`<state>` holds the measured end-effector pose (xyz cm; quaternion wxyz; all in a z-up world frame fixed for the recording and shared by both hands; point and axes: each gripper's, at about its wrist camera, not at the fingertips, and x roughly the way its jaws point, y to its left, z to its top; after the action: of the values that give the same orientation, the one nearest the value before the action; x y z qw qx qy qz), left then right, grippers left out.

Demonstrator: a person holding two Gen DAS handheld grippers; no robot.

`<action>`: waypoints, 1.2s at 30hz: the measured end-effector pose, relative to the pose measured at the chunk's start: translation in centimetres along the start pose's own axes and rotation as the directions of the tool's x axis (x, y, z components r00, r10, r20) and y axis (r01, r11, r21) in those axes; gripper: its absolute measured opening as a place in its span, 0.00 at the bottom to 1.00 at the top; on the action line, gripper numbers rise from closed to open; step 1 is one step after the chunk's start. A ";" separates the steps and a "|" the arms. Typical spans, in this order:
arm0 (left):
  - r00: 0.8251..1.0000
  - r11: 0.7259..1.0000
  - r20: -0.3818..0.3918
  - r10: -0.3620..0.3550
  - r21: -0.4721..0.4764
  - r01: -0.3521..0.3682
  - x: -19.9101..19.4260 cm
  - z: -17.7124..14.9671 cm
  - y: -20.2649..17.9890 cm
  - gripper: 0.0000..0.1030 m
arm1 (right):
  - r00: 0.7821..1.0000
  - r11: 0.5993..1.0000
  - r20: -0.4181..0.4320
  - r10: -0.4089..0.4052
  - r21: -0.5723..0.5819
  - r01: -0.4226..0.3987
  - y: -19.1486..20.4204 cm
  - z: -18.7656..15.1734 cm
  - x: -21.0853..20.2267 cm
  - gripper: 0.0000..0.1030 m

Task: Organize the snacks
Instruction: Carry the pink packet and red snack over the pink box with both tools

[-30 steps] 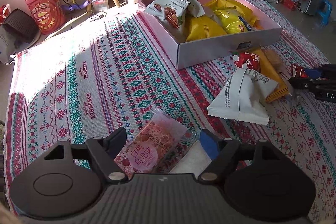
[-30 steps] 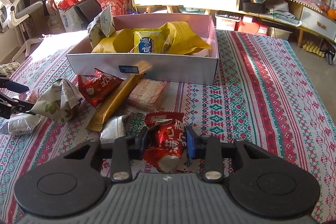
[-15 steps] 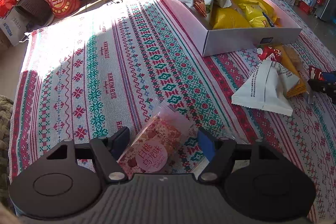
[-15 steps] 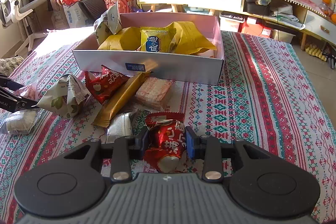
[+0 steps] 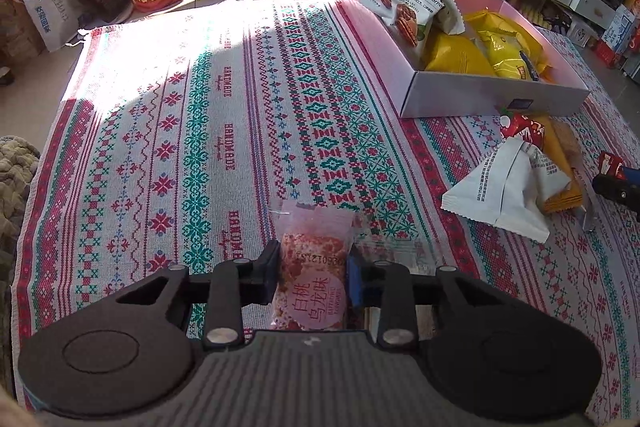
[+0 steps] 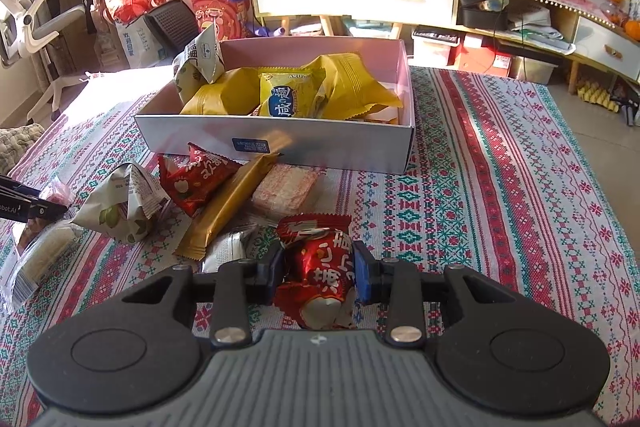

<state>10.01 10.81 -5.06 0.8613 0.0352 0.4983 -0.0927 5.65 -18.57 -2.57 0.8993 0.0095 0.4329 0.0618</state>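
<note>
The left gripper point(image 5: 313, 271) has just been closing its jaws, and they now pinch a clear-wrapped pink snack point(image 5: 310, 279) with a round pink label, the pads pressing both of its long sides low over the patterned tablecloth point(image 5: 192, 131). A second clear packet point(image 5: 394, 251) lies just beside it at about three o'clock. The right gripper point(image 6: 318, 269) is clamped on a shiny red snack packet point(image 6: 316, 267), whose crumpled top edge sticks out beyond the fingertips. From the right gripper, the open pink box point(image 6: 276, 139) sits at twelve o'clock, well loaded with yellow bags point(image 6: 352, 87) and a pecan packet point(image 6: 200, 65) leaning at its far left corner. Between box and gripper lies a loose heap: a red triangular packet point(image 6: 196, 179), a long golden bar point(image 6: 228, 203), a pale wafer pack point(image 6: 286, 189) and a silver packet point(image 6: 224, 253), partly tucked under the others. At ten o'clock a white pyramid-shaped bag point(image 6: 120, 207) rests near the left gripper's tip.
</note>
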 end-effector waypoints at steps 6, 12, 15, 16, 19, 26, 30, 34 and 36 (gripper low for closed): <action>1.000 0.996 0.015 -0.015 -0.088 0.016 -0.6 0.2 0.6 0.38 | 1.000 1.000 0.017 0.005 0.023 -0.005 -0.4 0.6 -0.4 0.31; 0.997 0.986 0.056 -0.050 -0.153 0.058 -1.8 1.2 0.7 0.38 | 0.999 0.997 0.046 0.015 0.071 -0.019 -1.3 1.8 -0.9 0.31; 0.995 0.983 0.077 -0.057 -0.172 0.069 -2.4 1.8 0.4 0.38 | 0.998 0.994 0.056 0.012 0.105 -0.018 -1.7 2.4 -0.8 0.31; 0.995 0.982 0.085 -0.059 -0.176 0.074 -2.6 2.0 0.2 0.38 | 0.998 0.993 0.059 0.011 0.116 -0.018 -1.8 2.6 -0.7 0.31; 0.990 0.980 0.119 -0.071 -0.177 0.092 -3.4 2.8 -0.4 0.38 | 0.998 0.988 0.066 0.010 0.151 -0.019 -2.2 3.4 -0.6 0.31; 0.980 0.978 0.171 -0.104 -0.163 0.132 -4.5 5.1 -2.8 0.38 | 0.996 0.971 0.089 0.015 0.238 -0.036 -3.4 5.6 0.1 0.31; 0.979 0.983 0.175 -0.106 -0.127 0.129 -3.7 6.7 -4.8 0.38 | 0.994 0.967 0.113 -0.006 0.254 -0.023 -4.0 6.6 0.8 0.31; 0.977 0.987 0.179 -0.115 -0.093 0.133 -2.9 8.8 -7.0 0.38 | 0.993 0.959 0.116 0.018 0.279 -0.050 -4.7 7.4 1.7 0.31; 0.975 0.988 0.186 -0.122 -0.070 0.137 -2.6 9.9 -8.1 0.38 | 0.992 0.956 0.120 0.029 0.285 -0.063 -5.0 7.6 2.0 0.31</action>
<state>15.65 1.62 2.38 0.8958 -0.0416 0.4228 -0.1310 13.36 -22.97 0.26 0.9100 0.1541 0.3845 0.0183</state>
